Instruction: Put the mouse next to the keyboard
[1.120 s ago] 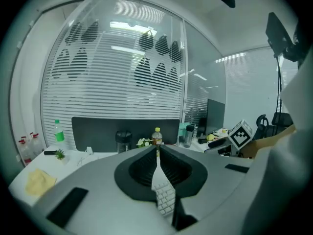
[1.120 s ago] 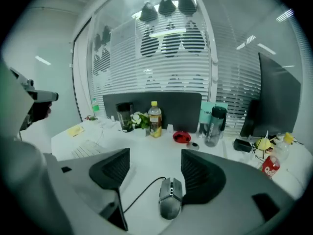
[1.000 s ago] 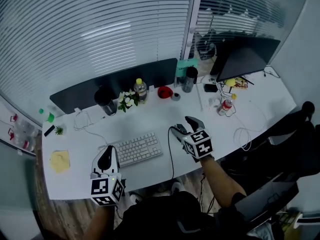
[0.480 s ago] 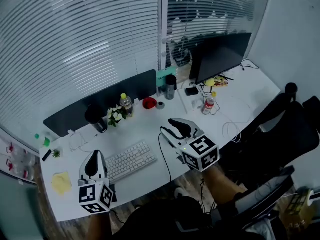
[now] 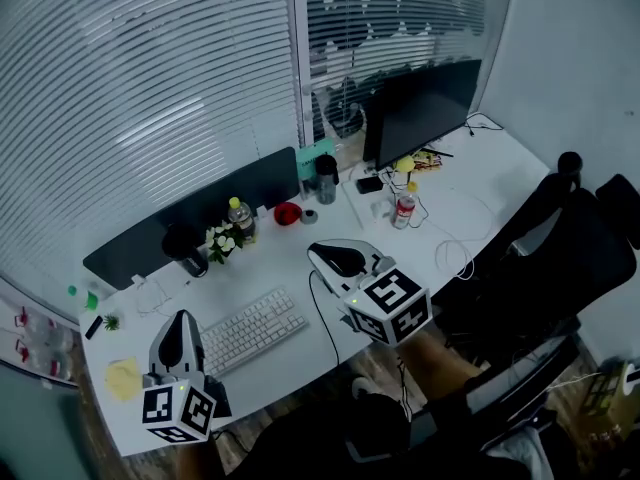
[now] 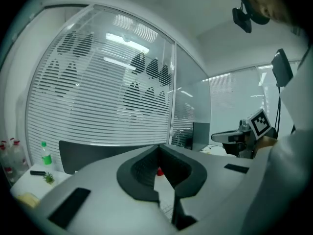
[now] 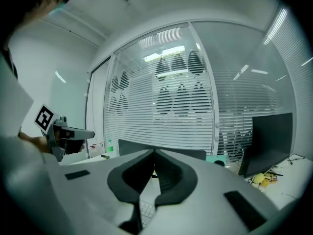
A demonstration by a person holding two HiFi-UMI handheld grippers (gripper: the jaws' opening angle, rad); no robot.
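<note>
White keyboard point(image 5: 250, 330) lies flat (angled), keys up.

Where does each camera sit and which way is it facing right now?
Head view: on the person's head, steeply down at the desk and keyboard; left hand-held gripper, right hand-held gripper, right forearm show.
Left gripper view: on that hand-held gripper, along its shut jaws toward the blinds; a sleeve at right.
Right gripper view: likewise, shut jaws, toward blinds and monitor.
Shared: each gripper view catches the other's marker cube.

I hold the left gripper point(image 5: 179, 324) low at my left, jaws together and empty. My right gripper point(image 5: 326, 256) reaches forward, its jaws closing tip to tip on nothing.
</note>
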